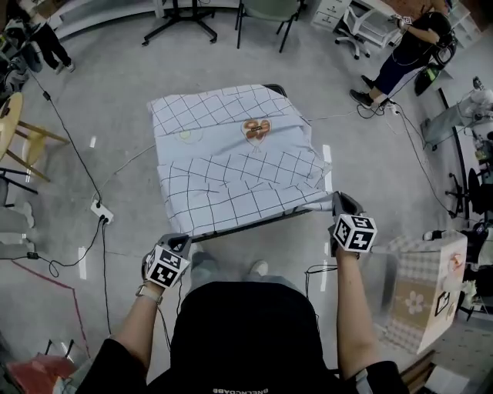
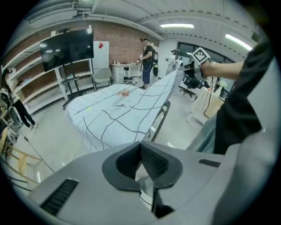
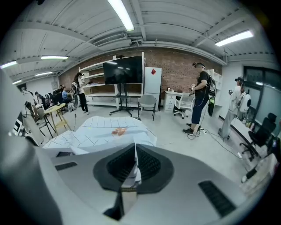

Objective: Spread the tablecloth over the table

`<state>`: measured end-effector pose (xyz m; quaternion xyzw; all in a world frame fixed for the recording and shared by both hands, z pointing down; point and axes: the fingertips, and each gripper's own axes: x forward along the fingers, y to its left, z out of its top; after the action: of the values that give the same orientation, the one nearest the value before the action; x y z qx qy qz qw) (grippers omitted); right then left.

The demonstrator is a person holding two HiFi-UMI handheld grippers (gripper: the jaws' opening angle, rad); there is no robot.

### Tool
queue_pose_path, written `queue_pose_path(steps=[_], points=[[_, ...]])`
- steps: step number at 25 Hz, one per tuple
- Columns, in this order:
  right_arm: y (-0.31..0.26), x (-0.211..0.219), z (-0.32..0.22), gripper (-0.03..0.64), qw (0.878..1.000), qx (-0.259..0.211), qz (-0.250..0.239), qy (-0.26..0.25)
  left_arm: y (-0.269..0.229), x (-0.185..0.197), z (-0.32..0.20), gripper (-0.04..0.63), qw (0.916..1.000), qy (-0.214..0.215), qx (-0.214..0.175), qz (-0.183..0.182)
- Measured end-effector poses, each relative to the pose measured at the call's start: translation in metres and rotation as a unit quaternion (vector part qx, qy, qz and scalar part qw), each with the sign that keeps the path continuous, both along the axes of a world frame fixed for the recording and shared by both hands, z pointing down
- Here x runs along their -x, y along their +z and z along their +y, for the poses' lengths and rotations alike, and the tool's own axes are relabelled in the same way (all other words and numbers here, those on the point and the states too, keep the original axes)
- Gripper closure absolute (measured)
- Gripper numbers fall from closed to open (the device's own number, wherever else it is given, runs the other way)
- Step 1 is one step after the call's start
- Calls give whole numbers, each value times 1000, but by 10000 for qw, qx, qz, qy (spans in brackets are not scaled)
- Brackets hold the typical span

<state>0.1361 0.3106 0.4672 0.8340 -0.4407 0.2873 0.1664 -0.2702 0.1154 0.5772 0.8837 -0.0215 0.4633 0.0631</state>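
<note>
The tablecloth (image 1: 231, 177), pale with a black grid and a reddish heart print (image 1: 256, 128), lies rumpled and partly folded over the small table, whose dark frame (image 1: 262, 221) shows along the near edge. My left gripper (image 1: 180, 243) is at the near left corner, shut on a pinch of the cloth; the left gripper view shows white fabric between the pads (image 2: 141, 147). My right gripper (image 1: 337, 202) is shut on the near right corner, held slightly lifted off the table. In the right gripper view the cloth edge stands between the pads (image 3: 135, 151), and the cloth (image 3: 101, 134) stretches away beyond.
A power strip with cables (image 1: 100, 209) lies on the floor to the left, near a wooden stool (image 1: 15, 131). A cloth-covered box (image 1: 427, 288) stands at the near right. A person (image 1: 404, 50) stands at the far right, and a chair (image 1: 266, 11) behind the table.
</note>
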Motion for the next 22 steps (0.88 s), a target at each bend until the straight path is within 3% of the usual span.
queue_pose_path(steps=[6, 15, 22], points=[[42, -11, 59, 606, 9988, 295, -224, -329, 4, 7, 85, 583, 9986, -16, 328, -426], [99, -17, 154, 606, 9943, 887, -391, -434, 21, 7, 191, 583, 9875, -213, 1414, -658], [100, -49, 226, 606, 9946, 776, -565, 395, 9, -25, 259, 583, 9688, 311, 2399, -547]])
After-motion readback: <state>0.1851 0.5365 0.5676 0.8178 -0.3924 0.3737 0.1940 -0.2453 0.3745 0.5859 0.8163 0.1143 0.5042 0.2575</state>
